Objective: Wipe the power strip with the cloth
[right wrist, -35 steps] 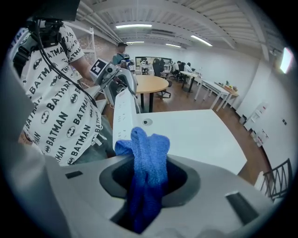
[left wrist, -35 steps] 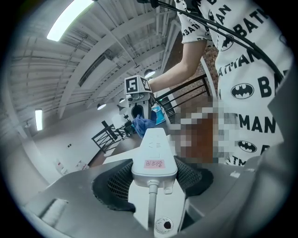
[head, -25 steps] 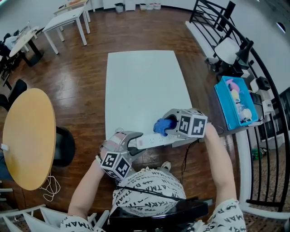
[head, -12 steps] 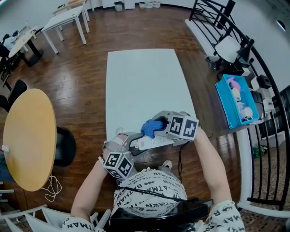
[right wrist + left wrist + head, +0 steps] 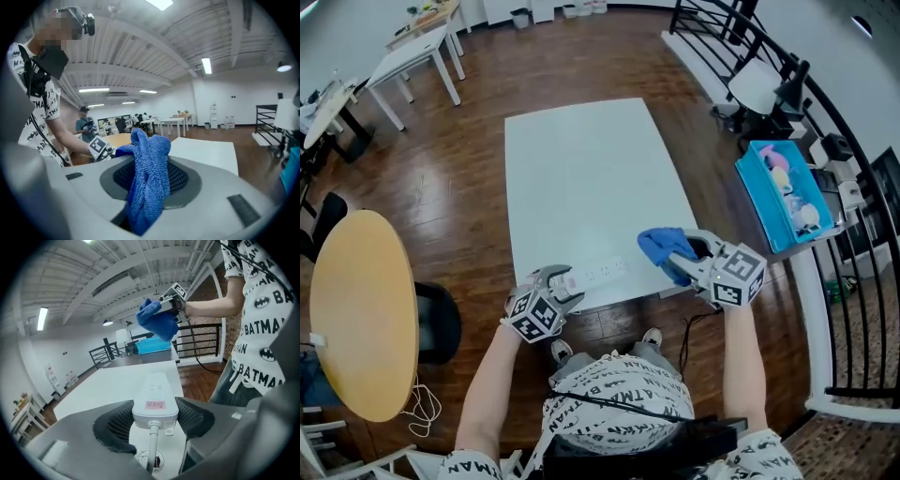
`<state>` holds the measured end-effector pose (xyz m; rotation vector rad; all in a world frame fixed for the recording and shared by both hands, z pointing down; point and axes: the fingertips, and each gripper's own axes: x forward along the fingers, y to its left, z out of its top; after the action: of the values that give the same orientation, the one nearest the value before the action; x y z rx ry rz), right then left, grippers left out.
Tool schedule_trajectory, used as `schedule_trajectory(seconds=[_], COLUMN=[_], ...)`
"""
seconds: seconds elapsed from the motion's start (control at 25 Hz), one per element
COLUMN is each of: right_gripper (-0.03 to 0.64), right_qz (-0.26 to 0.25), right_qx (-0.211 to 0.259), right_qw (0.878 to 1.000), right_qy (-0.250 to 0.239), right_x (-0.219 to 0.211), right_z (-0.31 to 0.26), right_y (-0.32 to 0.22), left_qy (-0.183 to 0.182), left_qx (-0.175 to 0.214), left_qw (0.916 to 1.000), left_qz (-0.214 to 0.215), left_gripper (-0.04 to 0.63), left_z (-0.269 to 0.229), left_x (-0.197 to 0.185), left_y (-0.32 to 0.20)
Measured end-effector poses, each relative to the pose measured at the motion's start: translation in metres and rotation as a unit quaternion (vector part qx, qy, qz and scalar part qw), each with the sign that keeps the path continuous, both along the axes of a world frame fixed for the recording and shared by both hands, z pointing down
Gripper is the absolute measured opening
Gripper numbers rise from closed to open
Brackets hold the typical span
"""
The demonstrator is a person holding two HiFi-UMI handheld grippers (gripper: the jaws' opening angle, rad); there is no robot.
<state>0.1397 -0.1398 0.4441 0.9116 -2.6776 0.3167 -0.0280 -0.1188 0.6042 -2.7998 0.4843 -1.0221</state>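
Observation:
A white power strip (image 5: 602, 273) lies along the near edge of the white table (image 5: 581, 178). My left gripper (image 5: 562, 281) is shut on its cord end. In the left gripper view the pads (image 5: 117, 420) press both sides of the power strip (image 5: 155, 397), and the cord runs down between them. My right gripper (image 5: 680, 251) is shut on a blue cloth (image 5: 664, 246), raised just past the strip's right end and not touching it. The right gripper view shows the cloth (image 5: 149, 180) bunched between the jaws. From the left gripper view the cloth (image 5: 158, 320) hangs in the air above the table.
A blue bin (image 5: 783, 197) of small items sits on a stand at the right, beside a black railing (image 5: 853, 309). A round wooden table (image 5: 361, 309) stands at the left, with white desks (image 5: 412, 52) at the back left. The black cord (image 5: 686, 328) hangs off the near table edge.
The right gripper with the cloth was on the strip near its middle; it has moved right and now hangs past the strip's end. The left gripper keeps its hold.

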Motion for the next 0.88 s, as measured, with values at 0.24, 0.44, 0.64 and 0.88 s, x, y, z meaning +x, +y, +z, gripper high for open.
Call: schedule_trajectory(seconds=[0.24,0.44,0.64,0.88], right_gripper=[0.138,0.138,0.138,0.138], right_qz=[0.113,0.164,0.189,0.206], right_qx=[-0.044,-0.075,-0.085,-0.093], right_qw=[0.991,0.98,0.974,0.969], right_qy=[-0.053,-0.083,-0.093,-0.104], right_x=[0.051,0.064,0.075,0.075], right_z=[0.036,0.066,0.073,0.083], right_y=[0.037,0.063,0.08,0.089], left_qy=[-0.007,-0.019,-0.032,-0.084], left_qx=[-0.039,-0.073,-0.09,-0.081], left_qw=[0.9991,0.9966,0.994,0.9908], left_qz=[0.012,0.033,0.054,0.068], left_gripper=[0.282,0.281,0.281,0.282], left_z=[0.029,0.052,0.062,0.09], left_x=[0.013,0.021,0.029,0.028], left_y=[-0.033,-0.045,-0.046,-0.044])
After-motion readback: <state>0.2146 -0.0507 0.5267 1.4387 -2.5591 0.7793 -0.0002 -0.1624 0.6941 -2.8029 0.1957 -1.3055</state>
